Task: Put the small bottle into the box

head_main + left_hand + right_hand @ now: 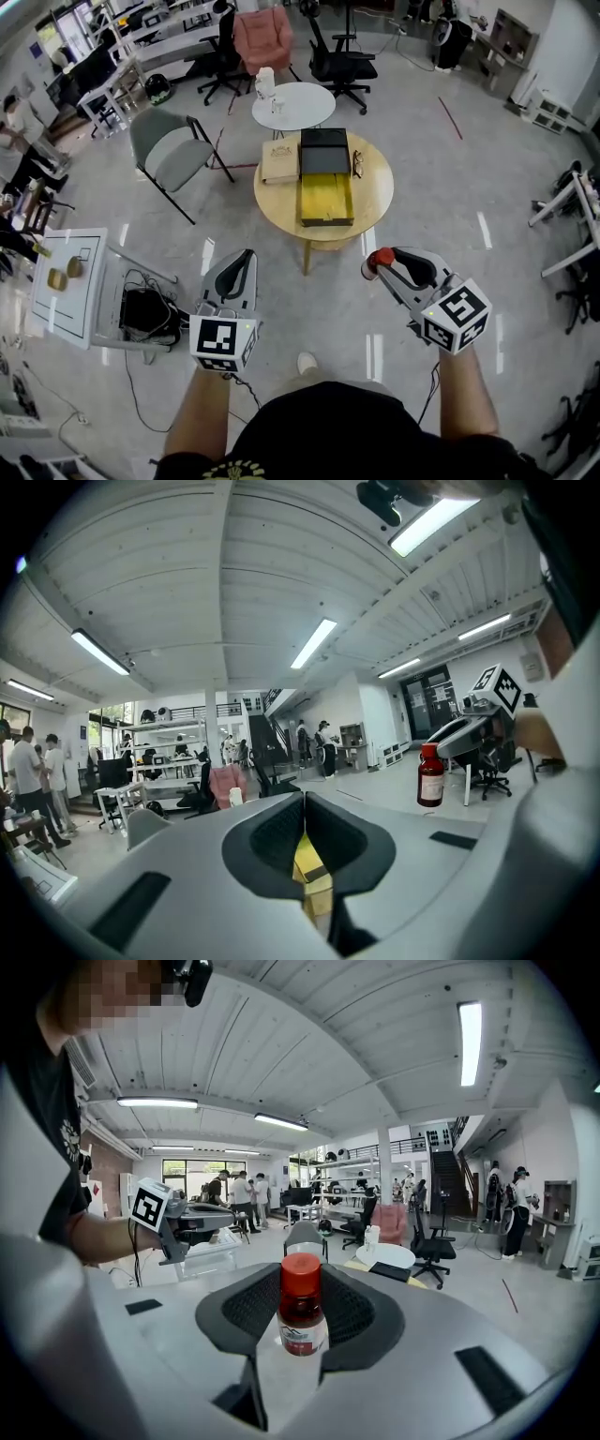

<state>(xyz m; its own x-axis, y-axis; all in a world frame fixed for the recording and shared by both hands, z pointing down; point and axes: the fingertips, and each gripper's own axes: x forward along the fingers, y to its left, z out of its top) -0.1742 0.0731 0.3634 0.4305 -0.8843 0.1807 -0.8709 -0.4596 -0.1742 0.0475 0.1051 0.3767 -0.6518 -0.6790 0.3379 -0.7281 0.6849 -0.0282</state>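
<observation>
My right gripper (384, 270) is clamped on the small bottle (302, 1314) — upright, red cap on top.
My left gripper (236, 266) hangs beside it, jaws pressed together on nothing. Both forearms reach forward side by side over the floor. Ahead, well apart from the bottle, the open yellow-lined box (325, 193) sits on the round wooden table (375, 199).
</observation>
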